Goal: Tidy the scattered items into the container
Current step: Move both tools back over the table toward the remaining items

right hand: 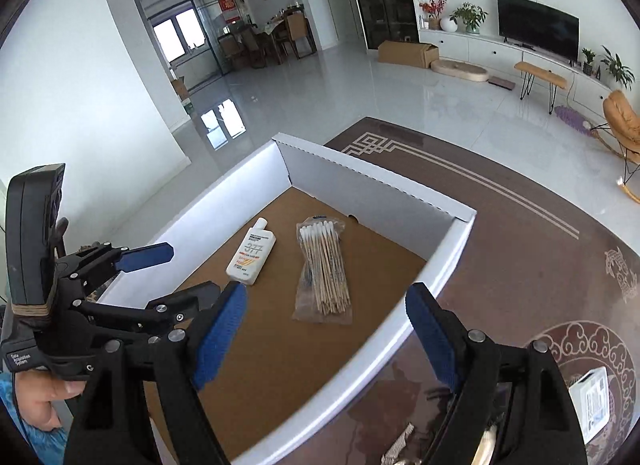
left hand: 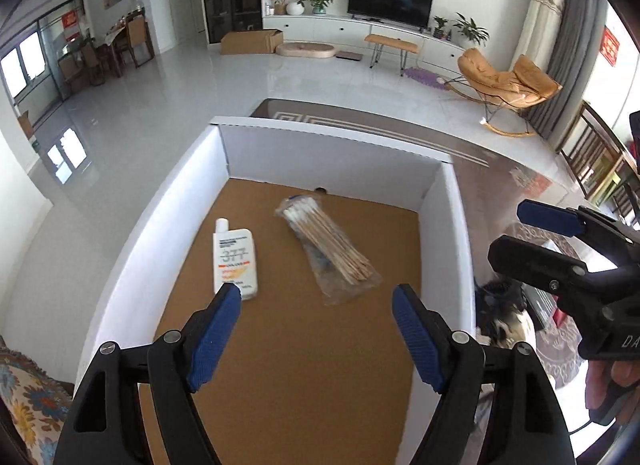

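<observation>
White cardboard box (right hand: pixel 360 173) with brown floor holds two items lying flat: a white squeeze bottle with orange print (right hand: pixel 251 254) and, beside it, a clear bag of cotton swabs (right hand: pixel 323 271). Left gripper (left hand: pixel 316 297) and right gripper (right hand: pixel 326 297): jaws apart, empty, above the box.

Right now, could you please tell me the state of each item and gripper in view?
Box: open-topped, holding two items.
Lotion bottle: lying flat inside, capped.
Cotton swab bag: lying flat inside, beside the bottle.
Left gripper: open, empty.
Right gripper: open, empty.
</observation>
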